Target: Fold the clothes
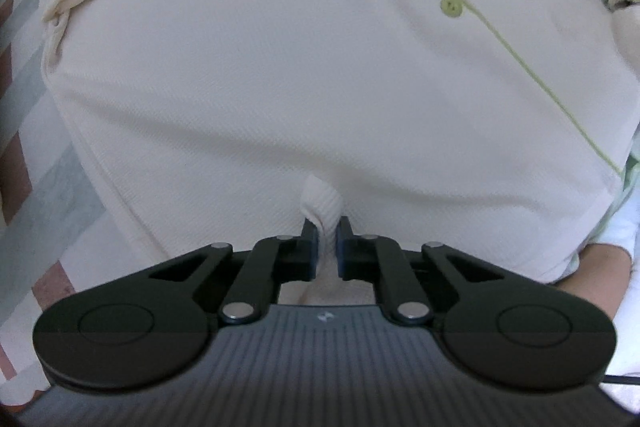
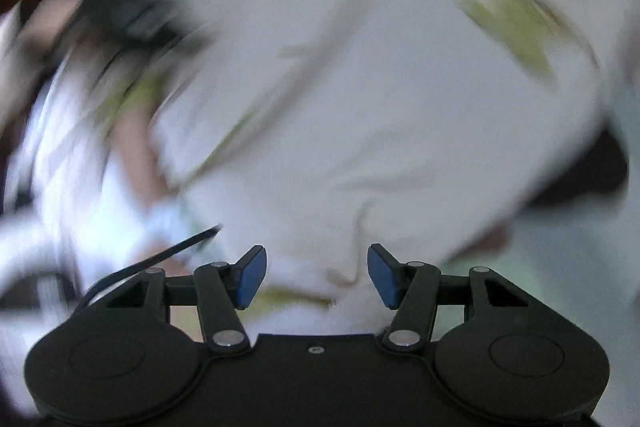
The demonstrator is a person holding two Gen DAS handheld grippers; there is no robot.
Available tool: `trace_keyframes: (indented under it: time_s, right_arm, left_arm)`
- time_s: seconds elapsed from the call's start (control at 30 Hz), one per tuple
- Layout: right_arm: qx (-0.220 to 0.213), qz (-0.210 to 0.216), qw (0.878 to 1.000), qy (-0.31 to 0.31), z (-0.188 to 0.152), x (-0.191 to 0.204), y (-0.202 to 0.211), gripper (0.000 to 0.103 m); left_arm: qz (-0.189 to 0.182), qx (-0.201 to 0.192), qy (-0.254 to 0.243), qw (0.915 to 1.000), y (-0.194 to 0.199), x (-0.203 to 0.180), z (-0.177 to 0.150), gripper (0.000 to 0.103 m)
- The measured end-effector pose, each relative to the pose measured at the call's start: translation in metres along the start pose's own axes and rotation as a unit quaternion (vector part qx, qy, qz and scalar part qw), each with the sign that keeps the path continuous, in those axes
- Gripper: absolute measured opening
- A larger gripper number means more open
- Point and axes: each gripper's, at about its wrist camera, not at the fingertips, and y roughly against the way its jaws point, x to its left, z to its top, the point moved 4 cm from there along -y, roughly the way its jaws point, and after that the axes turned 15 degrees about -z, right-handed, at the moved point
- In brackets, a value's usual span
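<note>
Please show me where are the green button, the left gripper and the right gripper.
green button (image 1: 451,6), left wrist view, button face.
left gripper (image 1: 327,233), left wrist view, between fingertips, on pinched cloth.
right gripper (image 2: 316,269), right wrist view, gap between open fingers.

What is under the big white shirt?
Under the white shirt lies a patterned cloth with grey and reddish stripes, showing past the shirt's left edge. The left gripper pinches a fold of the shirt. The rest underneath is covered.
</note>
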Motion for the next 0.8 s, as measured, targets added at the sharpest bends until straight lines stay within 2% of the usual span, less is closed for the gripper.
trace_keyframes:
  time_s: [0.17,0.33,0.37,0.4,0.43,0.57,0.67,0.8]
  right_arm:
    - [-0.016,-0.015,0.994,0.11,-0.014,0.012,-0.001,0.059]
    - [0.012,0.0,0.992,0.129,-0.018,0.017,-0.029,0.057]
    - [0.019,-0.001,0.991,0.13,-0.018,0.018,-0.036,0.049]
    - [0.025,-0.003,0.991,0.131,-0.018,0.019,-0.043,0.036]
    - [0.02,-0.005,0.991,0.129,-0.017,0.019,-0.042,0.003]
    - [0.0,-0.013,0.992,0.123,-0.01,0.018,-0.036,0.003]
    - [-0.066,-0.043,0.994,0.08,-0.003,0.002,-0.009,0.003]
    - [-0.159,-0.099,0.982,0.001,0.003,-0.035,0.034,0.003]
  left_arm:
    - [-0.002,-0.011,0.01,0.9999,0.005,0.004,-0.002,0.009]
    - [0.002,-0.026,0.018,0.9995,0.012,0.006,-0.005,0.009]
    - [0.004,-0.033,0.018,0.9993,0.014,0.006,-0.006,0.008]
    - [0.006,-0.041,0.017,0.999,0.017,0.006,-0.007,0.007]
    - [0.01,-0.053,0.014,0.9984,0.022,0.004,-0.008,0.007]
    - [0.018,-0.111,0.015,0.9936,0.045,-0.001,-0.008,0.007]
    - [0.02,-0.178,0.039,0.983,0.058,-0.007,-0.006,0.007]
    - [0.032,-0.285,0.08,0.9547,0.104,0.01,-0.004,0.007]
